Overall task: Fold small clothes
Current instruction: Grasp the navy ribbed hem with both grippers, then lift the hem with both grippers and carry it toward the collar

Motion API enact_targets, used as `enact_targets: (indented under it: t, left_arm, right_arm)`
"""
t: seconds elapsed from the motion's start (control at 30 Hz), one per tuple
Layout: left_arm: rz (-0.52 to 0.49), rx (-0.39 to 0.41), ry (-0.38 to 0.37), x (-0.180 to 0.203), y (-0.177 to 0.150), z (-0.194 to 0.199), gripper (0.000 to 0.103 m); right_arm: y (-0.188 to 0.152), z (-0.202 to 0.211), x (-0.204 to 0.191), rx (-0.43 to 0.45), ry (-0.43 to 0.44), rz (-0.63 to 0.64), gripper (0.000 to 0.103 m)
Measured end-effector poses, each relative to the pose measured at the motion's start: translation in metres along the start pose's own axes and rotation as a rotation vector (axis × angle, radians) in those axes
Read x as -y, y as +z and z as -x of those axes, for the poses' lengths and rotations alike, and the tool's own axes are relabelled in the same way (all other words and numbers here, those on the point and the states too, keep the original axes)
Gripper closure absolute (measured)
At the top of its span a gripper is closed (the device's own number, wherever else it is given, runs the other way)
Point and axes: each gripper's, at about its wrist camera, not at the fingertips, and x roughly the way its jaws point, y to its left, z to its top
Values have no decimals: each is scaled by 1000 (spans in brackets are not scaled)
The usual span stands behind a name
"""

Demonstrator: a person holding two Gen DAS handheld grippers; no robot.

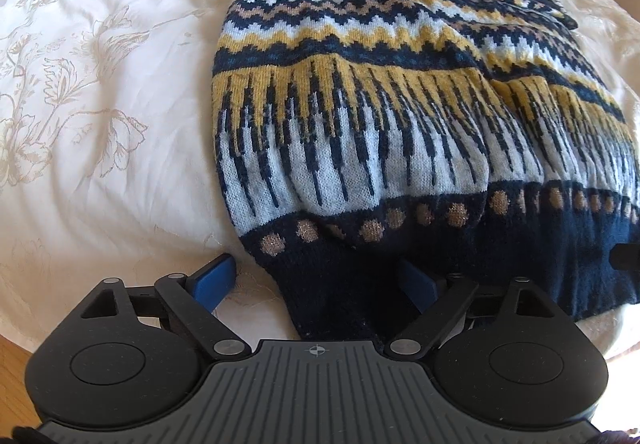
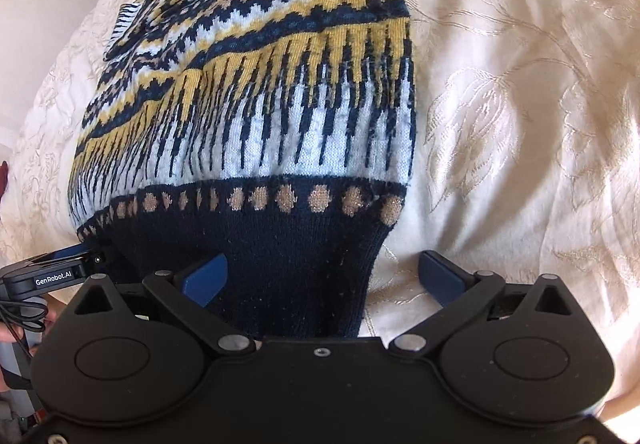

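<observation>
Across both frames a cream embroidered bedspread (image 1: 100,104) is seen, with a patterned knit sweater (image 1: 360,116) laid flat on it, filling the centre and right of the left wrist view. At lower centre the left gripper (image 1: 316,284) is held open astride the navy hem (image 1: 332,284). The right gripper (image 2: 324,276) is likewise spread wide over the hem's other corner.

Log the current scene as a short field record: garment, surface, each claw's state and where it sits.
garment: patterned knit sweater, lying flat, sleeves folded in over the chest
surface: cream floral bedspread
left claw: open, straddling the hem's left corner
right claw: open, straddling the hem's right corner
grip: neither claw closed on the navy hem band
</observation>
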Motion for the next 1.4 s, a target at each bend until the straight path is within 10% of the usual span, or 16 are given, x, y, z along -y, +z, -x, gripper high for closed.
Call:
enact_targets:
  t: [0.47, 0.8, 1.4]
  left_arm:
    - [5, 34, -81, -1, -5, 9, 40]
    - [19, 29, -147, -6, -7, 15, 82]
    - [184, 83, -214, -29, 28, 64, 94]
  right_arm:
    - [3, -2, -6, -20, -29, 34, 4]
    - [4, 9, 9, -11, 67, -50, 86]
    - [35, 62, -18, 91, 182, 5, 91]
